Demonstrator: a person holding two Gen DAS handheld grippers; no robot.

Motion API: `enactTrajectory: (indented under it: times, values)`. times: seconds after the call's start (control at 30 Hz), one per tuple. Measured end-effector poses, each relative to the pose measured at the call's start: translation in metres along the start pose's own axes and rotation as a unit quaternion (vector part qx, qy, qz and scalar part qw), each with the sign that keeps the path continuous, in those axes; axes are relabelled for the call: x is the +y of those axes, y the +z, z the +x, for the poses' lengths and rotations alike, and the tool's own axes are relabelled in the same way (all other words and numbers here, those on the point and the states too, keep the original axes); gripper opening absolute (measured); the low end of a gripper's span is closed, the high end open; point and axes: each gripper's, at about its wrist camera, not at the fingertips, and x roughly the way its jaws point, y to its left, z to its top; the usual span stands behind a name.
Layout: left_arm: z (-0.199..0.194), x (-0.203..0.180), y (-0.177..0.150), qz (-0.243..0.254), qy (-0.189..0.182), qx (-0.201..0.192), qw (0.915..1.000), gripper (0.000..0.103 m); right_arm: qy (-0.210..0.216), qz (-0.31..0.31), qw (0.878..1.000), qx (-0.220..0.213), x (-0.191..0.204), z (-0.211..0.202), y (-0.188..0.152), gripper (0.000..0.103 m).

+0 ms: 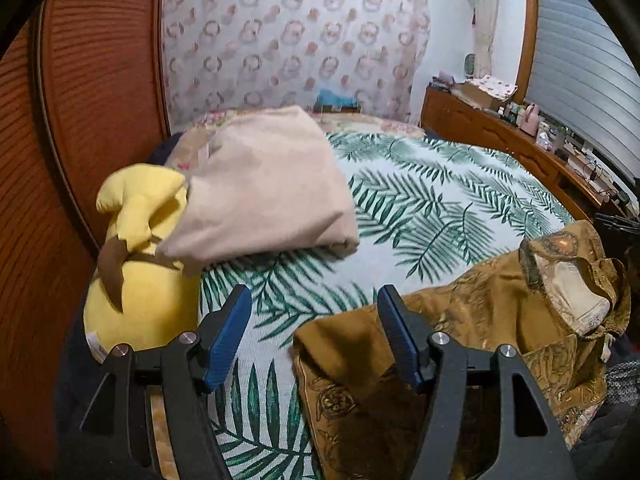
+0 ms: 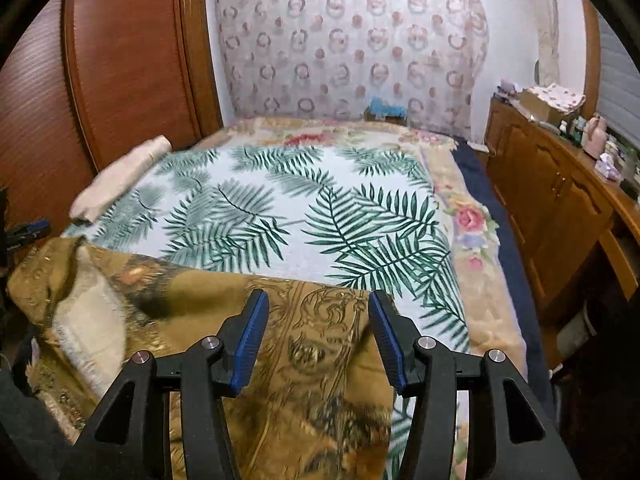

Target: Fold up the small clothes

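A brown patterned shirt (image 1: 480, 312) lies spread on the near part of the bed, collar and pale lining toward the right in the left wrist view. It also shows in the right wrist view (image 2: 304, 344), collar to the left. My left gripper (image 1: 314, 300) is open and empty, above the shirt's left edge. My right gripper (image 2: 318, 304) is open and empty, above the shirt's right part. The bed has a white cover with green palm leaves (image 1: 420, 200), also in the right wrist view (image 2: 304, 208).
A beige pillow (image 1: 260, 184) and a yellow plush toy (image 1: 140, 260) lie at the bed's left side by a wooden wardrobe (image 1: 92, 80). A wooden cabinet (image 2: 560, 192) with small items runs along the right. A patterned curtain (image 2: 352, 40) hangs behind.
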Motion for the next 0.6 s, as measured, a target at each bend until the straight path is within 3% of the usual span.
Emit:
enactTrajectory:
  times: [0.43,0.6]
  values:
    - [0.028,0.001,-0.015,-0.001,-0.008,0.067,0.9977,0.067,-0.006,0.002,0.999,0.045,-0.012,0.039,0.013,0.065]
    - [0.028,-0.001,-0.015,0.006,-0.002,0.067,0.9977,0.066,-0.005,0.007,0.999,0.051,-0.014,0.049,0.010,0.067]
